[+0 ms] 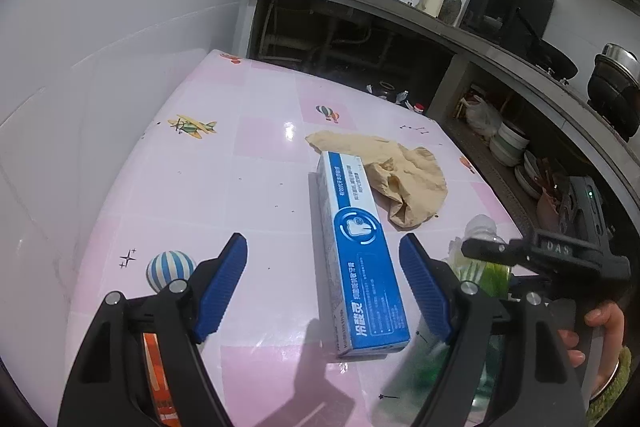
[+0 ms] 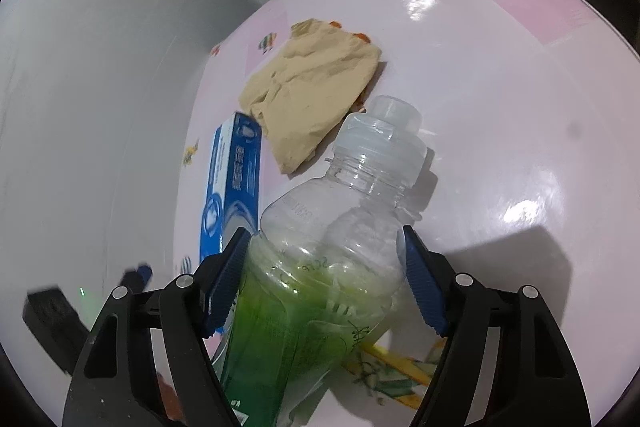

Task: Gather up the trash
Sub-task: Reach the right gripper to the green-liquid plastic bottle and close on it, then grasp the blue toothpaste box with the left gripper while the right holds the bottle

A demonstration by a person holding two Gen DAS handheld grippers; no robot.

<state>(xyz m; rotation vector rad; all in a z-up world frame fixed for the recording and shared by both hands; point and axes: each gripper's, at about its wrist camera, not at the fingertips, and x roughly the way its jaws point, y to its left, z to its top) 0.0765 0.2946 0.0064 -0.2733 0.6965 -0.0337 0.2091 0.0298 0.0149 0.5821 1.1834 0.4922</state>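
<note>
A blue and white toothpaste box lies on the pink table, running away from me. My left gripper is open, its blue fingers either side of the box's near half, not touching it. A crumpled tan paper bag lies just behind the box. My right gripper is shut on a clear plastic bottle with a green label and a clear cap, held tilted above the table. The box and the bag also show in the right wrist view. The right gripper appears at the right in the left wrist view.
White tiled wall on the left. A kitchen counter with sink, pots and shelves of dishes stands behind and right of the table. The table's right edge drops off near the bag.
</note>
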